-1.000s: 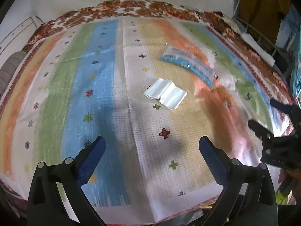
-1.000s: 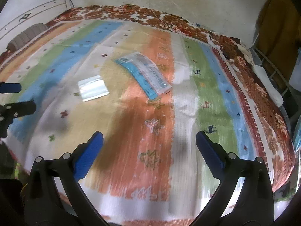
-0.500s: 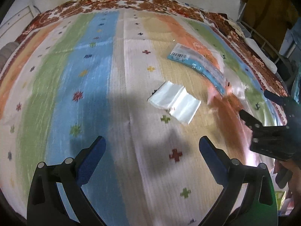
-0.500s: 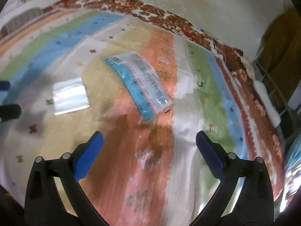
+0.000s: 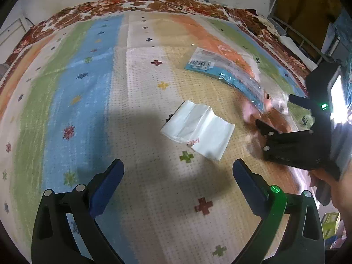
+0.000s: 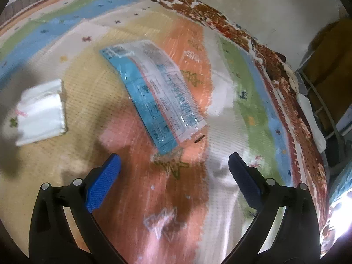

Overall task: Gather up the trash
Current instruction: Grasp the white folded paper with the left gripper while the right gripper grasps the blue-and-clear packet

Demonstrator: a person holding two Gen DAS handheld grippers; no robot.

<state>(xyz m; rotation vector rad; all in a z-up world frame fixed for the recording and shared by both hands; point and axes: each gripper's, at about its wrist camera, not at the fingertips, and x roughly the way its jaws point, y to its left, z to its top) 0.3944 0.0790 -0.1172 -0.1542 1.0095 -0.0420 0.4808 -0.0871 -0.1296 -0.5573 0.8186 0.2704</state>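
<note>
The right wrist view smears the flat white folded paper wrapper (image 6: 41,112) at its left edge. Print on the long clear-and-blue plastic packet (image 6: 154,96) stays unreadable. The person's hand (image 5: 338,189) is cut off by the frame.

Striped patterned cloth (image 5: 92,101) over bed; brown floral blanket (image 6: 303,118) at edges

The left black plastic two-finger gripper (image 5: 178,173) has dark blue textured pads (image 5: 107,189), silver screws and a green-lit right finger. The right black plastic gripper (image 6: 173,169) carries brighter blue dimpled pads (image 6: 102,184) and silver screws.
</note>
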